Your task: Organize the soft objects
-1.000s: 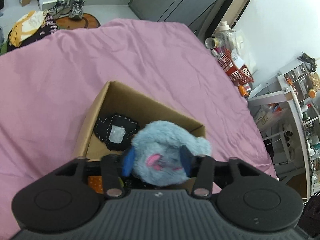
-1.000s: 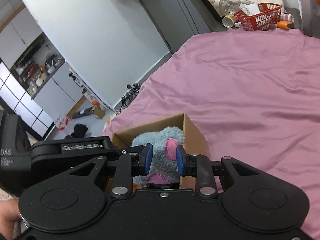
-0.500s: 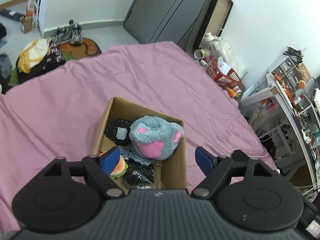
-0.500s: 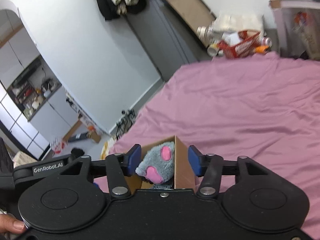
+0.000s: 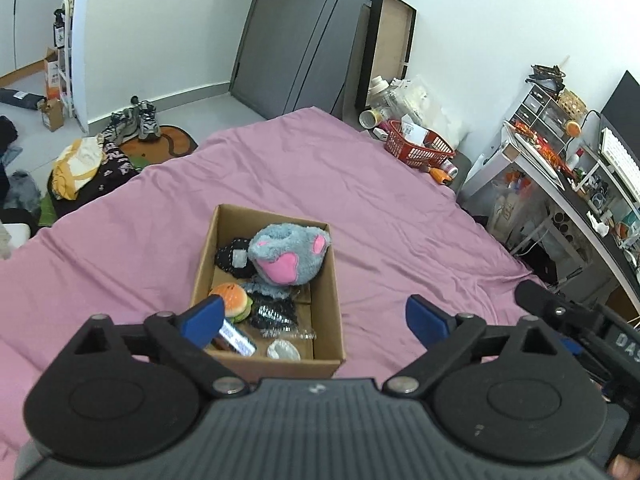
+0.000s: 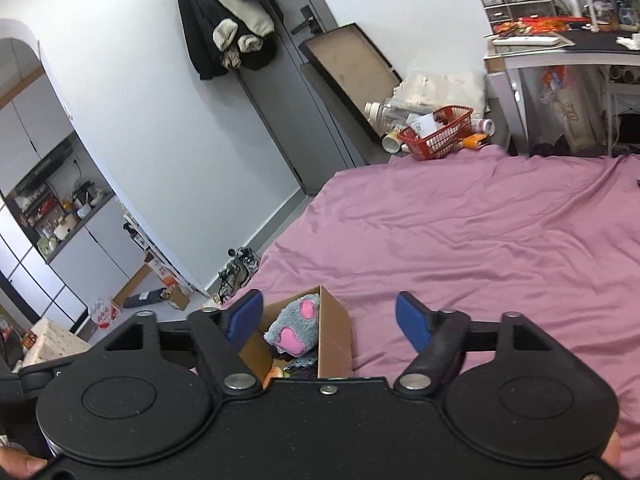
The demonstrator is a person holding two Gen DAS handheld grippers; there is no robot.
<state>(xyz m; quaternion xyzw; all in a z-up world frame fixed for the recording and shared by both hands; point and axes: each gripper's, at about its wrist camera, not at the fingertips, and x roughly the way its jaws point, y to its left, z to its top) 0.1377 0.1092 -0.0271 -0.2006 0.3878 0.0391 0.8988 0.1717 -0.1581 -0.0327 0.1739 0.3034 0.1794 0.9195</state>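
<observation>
A cardboard box point(image 5: 329, 308) stands on the pink bedsheet point(image 5: 400, 216). In it lies a grey-blue plush paw slipper with pink pads point(image 5: 290, 254), on top of a black fabric piece point(image 5: 230, 256), a burger toy point(image 5: 232, 298) and other small items. The box point(image 6: 334, 334) and the plush point(image 6: 294, 328) also show in the right wrist view. My left gripper point(image 5: 314, 318) is open and empty, held above the box's near end. My right gripper point(image 6: 330, 322) is open and empty, above and behind the box.
A red basket point(image 5: 418, 148) and bottles sit at the bed's far corner. A cluttered desk point(image 5: 560, 184) stands to the right. Shoes point(image 5: 134, 122) and clothes point(image 5: 86, 166) lie on the floor at the left. The other gripper's body point(image 5: 592, 328) shows at right.
Both grippers were shut on the plush over the box. They opened, the plush dropped into the box, and both grippers pulled up and back.
</observation>
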